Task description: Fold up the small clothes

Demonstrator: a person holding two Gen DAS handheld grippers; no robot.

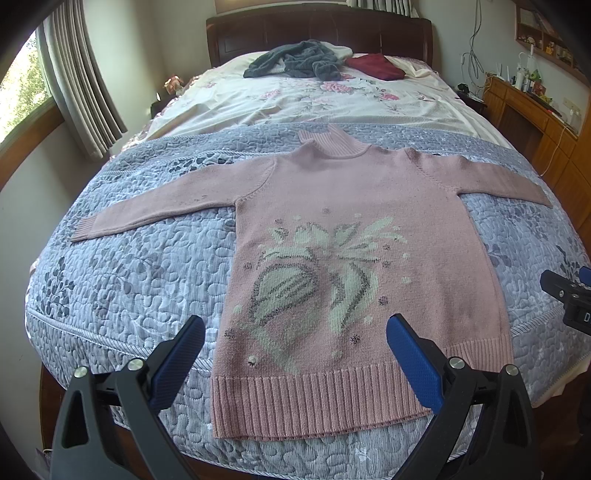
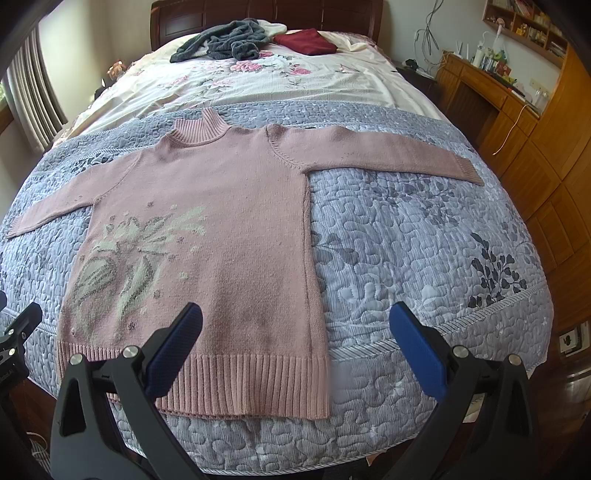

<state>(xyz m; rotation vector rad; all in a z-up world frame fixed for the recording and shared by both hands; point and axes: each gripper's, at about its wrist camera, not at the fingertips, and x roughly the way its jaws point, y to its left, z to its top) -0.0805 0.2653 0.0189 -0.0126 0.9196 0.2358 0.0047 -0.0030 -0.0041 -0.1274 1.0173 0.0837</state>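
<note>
A pink knit sweater (image 1: 369, 206) with a pale flower pattern lies flat, front up, on the grey quilt (image 1: 129, 280). Both sleeves stretch out sideways and the ribbed hem is nearest me. My left gripper (image 1: 295, 325) hovers open above the hem, nothing between its blue pads. In the right wrist view the same sweater (image 2: 229, 221) fills the left half. My right gripper (image 2: 295, 314) is open over the hem's right corner and the quilt (image 2: 424, 240), holding nothing. The right gripper's black body (image 1: 569, 299) shows at the left view's right edge.
A grey garment (image 1: 295, 61) and a dark red one (image 1: 375, 66) lie near the wooden headboard (image 1: 317, 33) on a floral sheet (image 1: 295, 99). A wooden desk with clutter (image 2: 491, 85) runs along the right wall. Curtains and a window (image 1: 55, 85) are at the left.
</note>
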